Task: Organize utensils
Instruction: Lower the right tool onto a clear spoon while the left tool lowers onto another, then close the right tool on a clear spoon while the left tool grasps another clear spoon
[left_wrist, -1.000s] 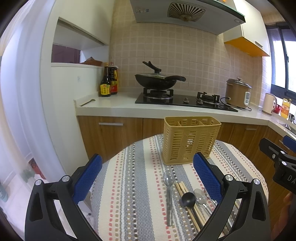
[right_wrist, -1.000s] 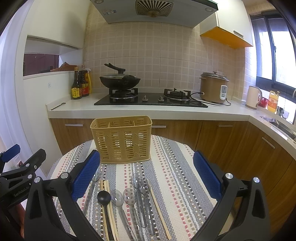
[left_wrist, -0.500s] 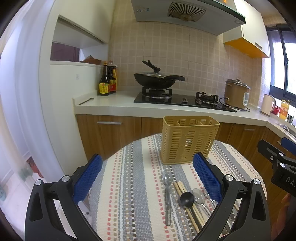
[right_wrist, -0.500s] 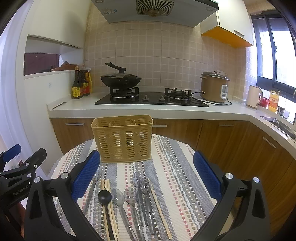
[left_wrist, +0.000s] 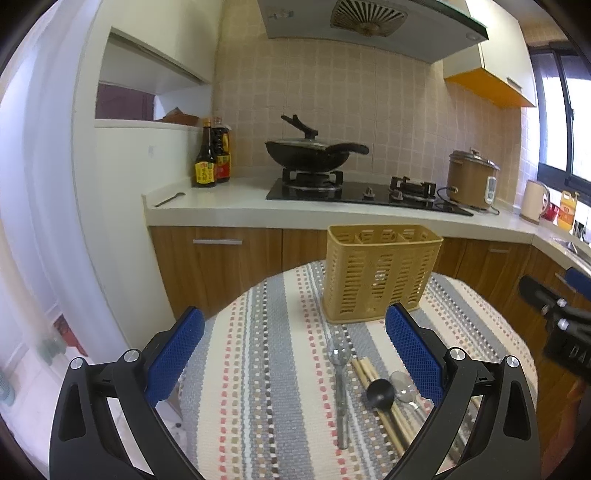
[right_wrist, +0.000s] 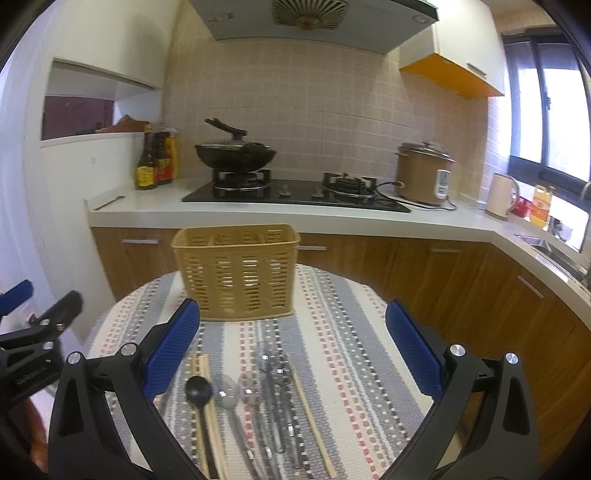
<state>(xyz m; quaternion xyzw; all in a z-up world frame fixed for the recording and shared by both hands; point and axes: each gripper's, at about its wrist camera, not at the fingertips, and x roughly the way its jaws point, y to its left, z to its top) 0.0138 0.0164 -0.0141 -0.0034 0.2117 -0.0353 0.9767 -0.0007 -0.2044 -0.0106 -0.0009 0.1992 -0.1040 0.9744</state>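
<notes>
A tan slotted utensil basket (left_wrist: 380, 271) stands upright at the far side of a round table with a striped cloth (left_wrist: 273, 369); it shows in the right wrist view (right_wrist: 236, 271) too. In front of it lie several clear spoons (right_wrist: 277, 384), a black spoon (right_wrist: 198, 389) and wooden chopsticks (right_wrist: 312, 417). In the left wrist view one clear spoon (left_wrist: 340, 380) lies left of the black spoon (left_wrist: 380, 393). My left gripper (left_wrist: 293, 350) is open and empty above the cloth. My right gripper (right_wrist: 293, 347) is open and empty above the spoons.
Behind the table runs a kitchen counter (left_wrist: 236, 201) with a wok on a hob (left_wrist: 310, 155), sauce bottles (left_wrist: 212, 157), a rice cooker (left_wrist: 471, 179) and a kettle (right_wrist: 500, 195). Wooden cabinets (right_wrist: 424, 273) stand below. A white wall (left_wrist: 55, 221) is on the left.
Both grippers have shifted slightly; the right view has panned right, so the basket now sits more to its left. Both stay open and nothing on the table has moved.
</notes>
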